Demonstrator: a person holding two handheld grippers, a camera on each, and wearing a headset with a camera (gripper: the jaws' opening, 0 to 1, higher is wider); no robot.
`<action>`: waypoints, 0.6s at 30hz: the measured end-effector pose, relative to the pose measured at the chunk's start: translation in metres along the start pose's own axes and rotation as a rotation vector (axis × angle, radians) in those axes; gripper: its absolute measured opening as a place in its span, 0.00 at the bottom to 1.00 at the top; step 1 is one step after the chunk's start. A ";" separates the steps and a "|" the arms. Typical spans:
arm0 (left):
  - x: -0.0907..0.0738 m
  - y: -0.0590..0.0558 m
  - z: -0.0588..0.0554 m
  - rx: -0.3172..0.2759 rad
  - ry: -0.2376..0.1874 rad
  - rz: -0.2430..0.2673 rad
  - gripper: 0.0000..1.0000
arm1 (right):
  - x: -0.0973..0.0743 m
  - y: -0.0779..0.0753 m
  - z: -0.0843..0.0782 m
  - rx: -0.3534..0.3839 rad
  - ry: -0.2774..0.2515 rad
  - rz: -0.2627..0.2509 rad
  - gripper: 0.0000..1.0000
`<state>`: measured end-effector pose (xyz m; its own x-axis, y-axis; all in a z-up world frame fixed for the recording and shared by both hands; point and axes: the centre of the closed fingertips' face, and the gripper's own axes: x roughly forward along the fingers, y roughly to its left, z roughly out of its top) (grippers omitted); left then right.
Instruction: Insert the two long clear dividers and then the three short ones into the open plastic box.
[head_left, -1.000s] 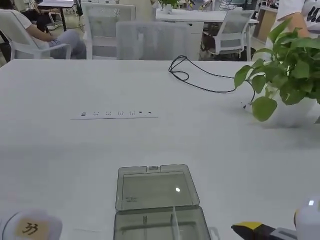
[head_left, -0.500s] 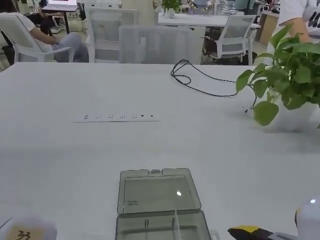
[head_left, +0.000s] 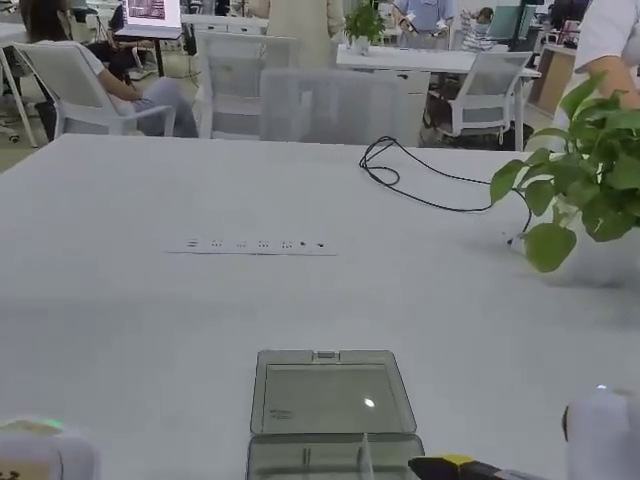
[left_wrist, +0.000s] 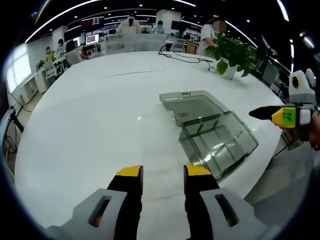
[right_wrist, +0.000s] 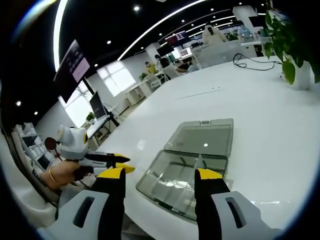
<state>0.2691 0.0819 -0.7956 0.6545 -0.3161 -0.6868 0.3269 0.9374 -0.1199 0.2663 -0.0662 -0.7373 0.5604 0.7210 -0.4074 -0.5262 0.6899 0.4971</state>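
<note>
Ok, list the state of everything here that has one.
plastic box: open, on the table
lid: swung back, lying flat
clear divider: one standing upright inside the box
left claw: open, empty
right claw: open, empty

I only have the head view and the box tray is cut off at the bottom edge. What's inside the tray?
Observer: The right gripper view shows the tray lying open, with one thin clear divider standing upright near the lid.
Operator: Is the right gripper holding anything?
Observer: No, its jaws are apart, nothing between them.
Operator: And the left one?
Observer: The left gripper is open too, empty, over bare table beside the tray.
</note>
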 end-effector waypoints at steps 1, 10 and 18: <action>-0.001 -0.003 0.001 0.000 -0.016 -0.010 0.30 | 0.002 0.003 0.001 0.002 -0.002 0.007 0.55; -0.014 -0.025 0.018 -0.007 -0.153 -0.088 0.30 | 0.021 0.029 0.009 0.057 -0.040 0.078 0.46; -0.020 -0.047 0.034 -0.006 -0.245 -0.158 0.30 | 0.037 0.048 0.019 0.081 -0.071 0.124 0.36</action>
<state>0.2633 0.0392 -0.7517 0.7413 -0.4834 -0.4656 0.4345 0.8744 -0.2160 0.2740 -0.0081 -0.7141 0.5391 0.7924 -0.2854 -0.5430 0.5861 0.6014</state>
